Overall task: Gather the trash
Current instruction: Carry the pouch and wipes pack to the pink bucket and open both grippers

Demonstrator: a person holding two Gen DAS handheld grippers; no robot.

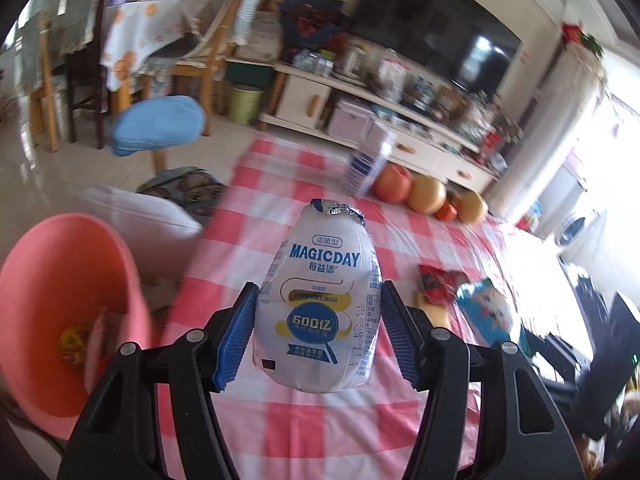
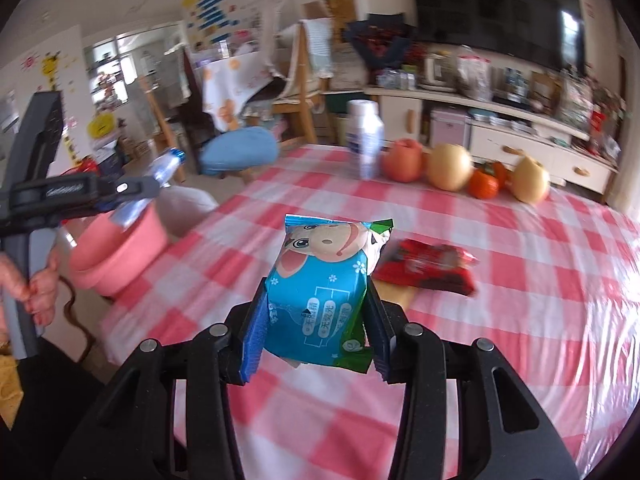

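Two grippers: both loaded, both up over the pink-and-white checked tablecloth [image 2: 500,280].
Left gripper [image 1: 318,328]: blue-padded jaws clamped on either side of a white drink bottle [image 1: 320,300], "MAGICDAY" printed across its front, crumpled foil lid pointing away from the camera.
Bottle position: lifted clear of the cloth, over the near part of the table; seen from the right wrist view it rides in the left gripper [image 2: 160,184] right above the pink bin [image 2: 120,256].
Right gripper [image 2: 316,328]: jaws squeezing a blue wet-wipe packet [image 2: 324,292] with a cartoon face, its green end sticking out on the right side.
Packet position: held above the table, just in front of a red wrapper [image 2: 428,266]; in the left wrist view it shows blurred at the right [image 1: 486,308].
Red wrapper: lying flat on the cloth, mid-table, untouched, well apart from the fruit.
Pink bin: standing off the table's left edge, some yellow and pale scraps inside [image 1: 80,340].
Far edge of table: a white bottle [image 2: 366,144] upright, then a row of fruit [image 2: 448,168] beside it, apple, pears and something orange.
Person: a hand [image 2: 38,288] wrapped round the left gripper's handle at the left edge of the right wrist view.
Background: blurry, a TV [image 2: 496,12] over a cluttered cabinet, wooden chairs, a blue cushion [image 2: 240,150].
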